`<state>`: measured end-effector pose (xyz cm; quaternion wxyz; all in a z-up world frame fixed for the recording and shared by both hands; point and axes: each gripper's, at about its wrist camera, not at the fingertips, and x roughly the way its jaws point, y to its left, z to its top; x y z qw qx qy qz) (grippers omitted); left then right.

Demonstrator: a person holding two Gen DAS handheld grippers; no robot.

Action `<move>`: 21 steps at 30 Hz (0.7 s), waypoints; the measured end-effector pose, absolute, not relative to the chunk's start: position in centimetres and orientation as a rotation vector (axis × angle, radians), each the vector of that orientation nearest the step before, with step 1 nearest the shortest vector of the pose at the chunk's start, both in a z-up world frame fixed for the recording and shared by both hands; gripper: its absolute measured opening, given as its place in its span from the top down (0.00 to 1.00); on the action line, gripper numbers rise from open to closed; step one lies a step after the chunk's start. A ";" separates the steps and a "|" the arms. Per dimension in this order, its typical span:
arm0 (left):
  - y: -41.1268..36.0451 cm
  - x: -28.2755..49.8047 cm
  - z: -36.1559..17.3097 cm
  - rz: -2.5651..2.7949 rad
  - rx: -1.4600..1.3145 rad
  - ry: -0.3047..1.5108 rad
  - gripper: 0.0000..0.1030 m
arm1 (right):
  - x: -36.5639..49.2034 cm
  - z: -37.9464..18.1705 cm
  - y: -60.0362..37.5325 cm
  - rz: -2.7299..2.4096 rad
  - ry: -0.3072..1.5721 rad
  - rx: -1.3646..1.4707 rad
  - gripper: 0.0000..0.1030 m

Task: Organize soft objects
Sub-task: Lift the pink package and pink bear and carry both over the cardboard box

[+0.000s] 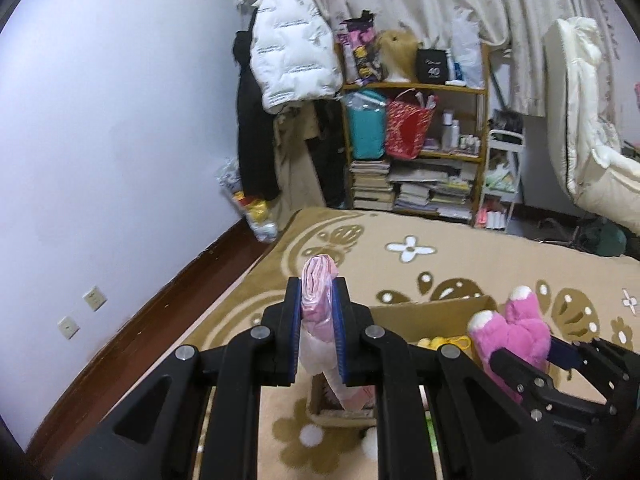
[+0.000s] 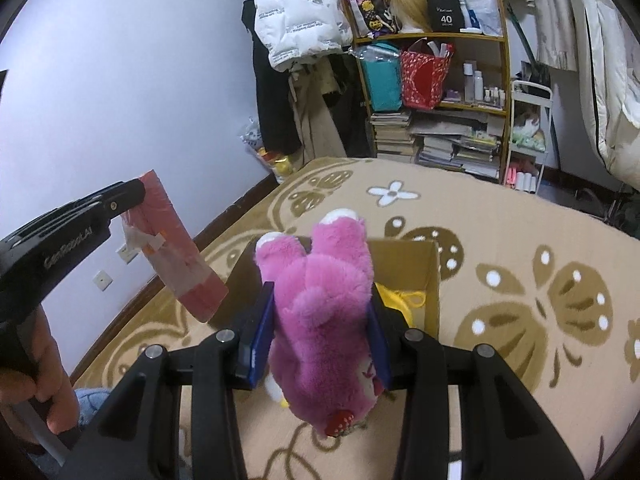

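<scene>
My left gripper (image 1: 317,296) is shut on a soft pink plastic-wrapped pack (image 1: 318,304) and holds it in the air; the pack also shows in the right wrist view (image 2: 176,256), left of the box. My right gripper (image 2: 322,312) is shut on a pink plush bear (image 2: 324,312) and holds it above an open cardboard box (image 2: 434,280) on the patterned bed cover. The bear also shows in the left wrist view (image 1: 512,336). Something yellow (image 2: 404,300) lies inside the box.
The beige flowered bed cover (image 2: 520,240) spreads ahead. A wooden shelf (image 2: 460,40) with bags, bottles and stacked books stands beyond the bed, with hung coats (image 2: 296,12) to its left. A lilac wall (image 1: 100,120) runs along the left.
</scene>
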<state>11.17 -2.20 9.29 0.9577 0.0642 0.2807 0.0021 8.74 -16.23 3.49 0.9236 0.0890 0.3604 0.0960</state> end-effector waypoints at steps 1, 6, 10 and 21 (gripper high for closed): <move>-2.3 11.3 9.1 -0.004 0.127 0.566 0.87 | 9.0 3.5 -16.3 0.190 0.737 0.180 0.57; -3.0 12.4 7.5 -0.055 0.121 0.562 0.87 | 10.3 3.0 -17.2 0.155 0.727 0.183 0.57; -3.5 12.9 5.7 -0.075 0.133 0.585 0.87 | 11.3 2.2 -17.9 0.141 0.728 0.188 0.57; -3.7 15.0 3.1 -0.023 0.084 0.679 0.86 | 13.6 -0.8 -18.0 0.143 0.777 0.172 0.56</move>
